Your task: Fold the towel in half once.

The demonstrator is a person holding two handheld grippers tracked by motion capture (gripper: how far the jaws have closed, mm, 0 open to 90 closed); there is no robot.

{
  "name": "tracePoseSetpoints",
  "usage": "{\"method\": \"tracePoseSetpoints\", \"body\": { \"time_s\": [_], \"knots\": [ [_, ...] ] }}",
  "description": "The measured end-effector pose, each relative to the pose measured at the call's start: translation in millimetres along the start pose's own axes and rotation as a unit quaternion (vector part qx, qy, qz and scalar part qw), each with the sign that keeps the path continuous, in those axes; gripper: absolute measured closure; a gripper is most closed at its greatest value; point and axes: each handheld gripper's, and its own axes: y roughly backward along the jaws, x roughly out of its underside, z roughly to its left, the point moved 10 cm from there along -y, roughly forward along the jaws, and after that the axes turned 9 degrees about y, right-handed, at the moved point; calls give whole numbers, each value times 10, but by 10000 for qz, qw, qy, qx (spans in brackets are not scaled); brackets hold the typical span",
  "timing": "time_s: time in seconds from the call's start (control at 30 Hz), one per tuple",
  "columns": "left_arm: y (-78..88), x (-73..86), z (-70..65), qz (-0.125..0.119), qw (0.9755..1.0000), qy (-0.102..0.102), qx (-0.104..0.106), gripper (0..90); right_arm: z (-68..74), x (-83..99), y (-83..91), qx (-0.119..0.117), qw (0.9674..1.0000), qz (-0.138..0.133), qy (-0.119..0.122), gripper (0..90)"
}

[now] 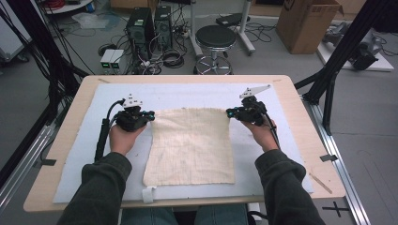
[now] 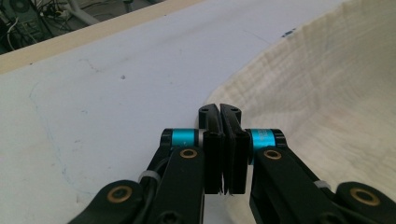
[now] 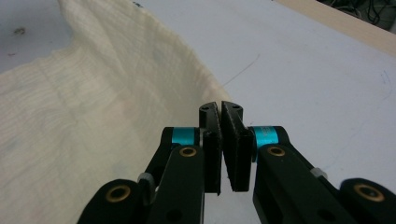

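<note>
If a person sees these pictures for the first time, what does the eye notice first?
First the cream cloth, spread in the middle of the pale blue mat. Then the left hand-held gripper and the right hand-held gripper, each shut on a far corner of the cloth, which rises there.

A pale blue mat (image 1: 281, 140) covers the wooden table (image 1: 300, 101), and on the floor beyond it stand a round black stool (image 1: 215, 37), two black computer towers (image 1: 149, 26), tangled cables (image 1: 171, 58) and an open cardboard box (image 1: 305, 23).
</note>
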Motion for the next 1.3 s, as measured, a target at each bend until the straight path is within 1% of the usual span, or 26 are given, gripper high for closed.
{"method": "tracePoseSetpoints", "body": {
  "time_s": [0.07,0.1,0.13,0.2,0.23,0.27,0.33,0.4,0.43,0.5,0.57,0.67,0.7,0.77,0.8,0.83,0.87,0.9,0.93,0.97,1.0,1.07,1.17,1.2,1.23,1.3],
  "knots": [
    [17,-6,-18,-39,10000,-27,15,876,44,-2,28,-48,10000,-28,12,867],
    [37,-2,-40,-26,10000,-69,27,876,44,-2,28,-48,10000,-28,12,867],
    [56,3,-57,-33,9999,-135,16,876,79,8,52,-113,9999,-28,-2,866],
    [95,20,-90,-39,9998,-217,27,876,104,11,76,-125,9999,-84,52,866],
    [114,26,-104,-76,9997,-247,24,876,129,17,89,-157,9998,-99,12,866],
    [130,35,-115,-108,9997,-226,51,876,148,27,96,-188,9998,-105,50,867],
    [158,69,-130,-94,9996,-275,62,876,174,45,102,-220,9997,-78,57,866],
    [184,112,-146,-58,9994,-318,86,876,236,101,120,-271,9996,-65,89,866],
    [198,130,-154,-55,9994,-342,87,876,260,118,129,-316,9995,-40,58,866],
    [223,163,-174,-26,9992,-399,91,876,291,136,150,-313,9994,-45,123,866],
    [246,187,-211,38,9985,-537,96,876,321,155,173,-334,9993,-72,141,865],
    [292,192,-288,46,9972,-738,120,876,369,212,200,-369,9992,-62,107,866],
    [322,209,-334,101,9960,-874,154,876,381,236,208,-371,9992,-60,98,866],
    [334,223,-357,125,9958,-890,164,876,395,256,214,-392,9992,-83,90,866],
    [366,248,-398,93,9953,-949,189,876,438,302,228,-452,9989,-87,79,866],
    [366,248,-398,93,9953,-949,189,875,438,302,228,-452,9989,-87,79,866],
    [383,301,-420,124,9952,-952,202,876,480,347,240,-478,9988,-69,60,866],
    [383,301,-420,124,9952,-952,202,876,494,362,242,-488,9987,-82,73,866],
    [404,358,-432,156,9951,-954,216,876,518,375,245,-514,9986,-92,72,866],
    [404,358,-432,156,9951,-954,216,876,534,392,247,-517,9986,-79,94,866],
    [439,399,-445,155,9948,-977,230,876,560,407,250,-551,9984,-53,99,866],
    [453,418,-453,138,9950,-954,243,876,604,416,260,-572,9983,-79,121,866],
    [510,523,-470,157,9946,-991,266,876,676,427,276,-605,9979,-106,191,866],
    [510,523,-470,157,9946,-991,266,876,696,430,278,-615,9978,-125,209,866],
    [526,545,-468,147,9948,-971,265,876,718,438,282,-645,9976,-130,203,866],
    [568,557,-460,67,9958,-861,299,876,742,445,287,-677,9975,-139,173,866]
  ]
}}
